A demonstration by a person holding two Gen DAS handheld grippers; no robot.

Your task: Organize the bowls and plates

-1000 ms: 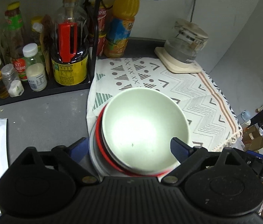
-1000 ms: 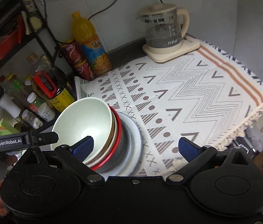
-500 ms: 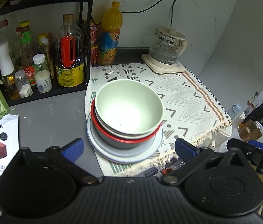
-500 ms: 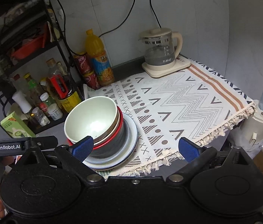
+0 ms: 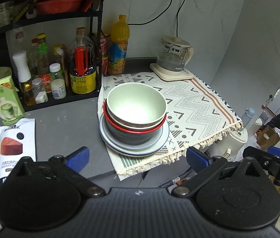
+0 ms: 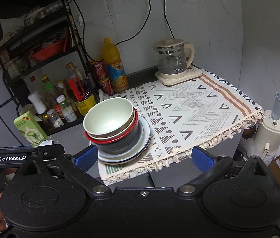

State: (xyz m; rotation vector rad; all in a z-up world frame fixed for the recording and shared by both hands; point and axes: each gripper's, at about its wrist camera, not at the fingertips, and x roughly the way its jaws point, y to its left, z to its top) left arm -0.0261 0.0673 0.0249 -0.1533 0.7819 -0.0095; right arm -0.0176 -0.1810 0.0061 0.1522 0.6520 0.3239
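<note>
Two handheld grippers face a grey counter in a small kitchen corner. The left gripper [image 5: 138, 157] has its blue-padded fingers [image 5: 78, 157] spread wide apart, holding nothing. The right gripper [image 6: 143, 156] is likewise spread wide and holds nothing, its blue fingers [image 6: 201, 158] clear of everything.

Ahead of the left gripper's fingers, roughly centred between them and a little beyond the tips, sits a stack of dishes. On top is a pale green bowl [image 5: 137, 104], nested in a cream bowl with a brownish edge, then a red-rimmed dark bowl [image 5: 134, 134]. Under these lie several plates [image 5: 162, 137], the top one light blue-grey. The stack rests on the near left corner of a patterned cloth [image 5: 195, 103] with a fringed edge, partly overhanging onto the bare counter [image 5: 60, 125].

From the right gripper's view, the same stack stands just beyond its left finger, with the green bowl [image 6: 108, 119] tilted slightly toward the camera and the plates [image 6: 144, 136] below.

Far beyond the fingers, at the back of the cloth, a glass kettle [image 5: 173, 57] sits on a cream base. Beyond the left finger, a black rack [image 5: 98, 39] holds sauce bottles and jars, with an orange juice bottle [image 5: 119, 45] beside it. A green carton [image 5: 5, 99] and a white snack packet [image 5: 14, 138] lie left of the left gripper's left finger.
</note>
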